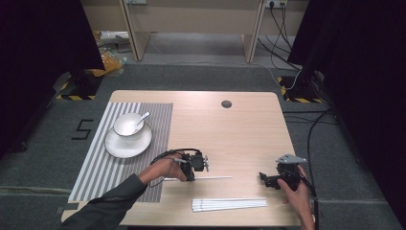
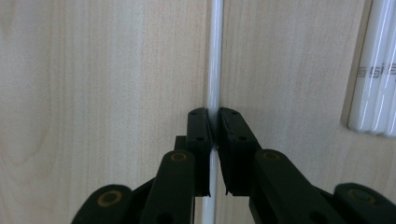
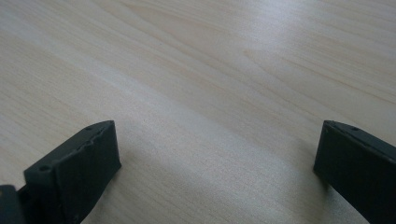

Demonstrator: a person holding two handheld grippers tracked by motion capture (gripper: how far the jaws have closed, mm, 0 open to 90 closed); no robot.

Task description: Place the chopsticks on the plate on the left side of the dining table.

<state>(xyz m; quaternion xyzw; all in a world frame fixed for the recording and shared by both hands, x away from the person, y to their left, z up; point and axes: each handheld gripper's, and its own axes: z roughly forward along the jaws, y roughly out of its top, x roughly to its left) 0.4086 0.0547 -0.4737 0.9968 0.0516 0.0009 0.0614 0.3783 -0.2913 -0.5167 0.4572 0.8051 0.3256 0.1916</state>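
White slim stick point(image 2: 214, 56), gripper-pinched

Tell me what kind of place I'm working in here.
Probably a staged recording booth, not a dining room: black curtains flank the wooden table, hazard-taped stand bases and cables lie on the carpet. The left gripper pinches a chopstick beside a placemat.

A staged recording space, like a lab or studio. A light wooden table point(image 1: 239, 129) stands on grey carpet point(image 1: 201, 76), flanked by black curtains point(image 1: 38, 57). Black-and-yellow hazard tape point(image 1: 72, 97) marks stand bases, cables point(image 1: 287, 52) run to a wall socket point(image 1: 275, 4), and plain wooden furniture legs point(image 1: 135, 33) stand behind.
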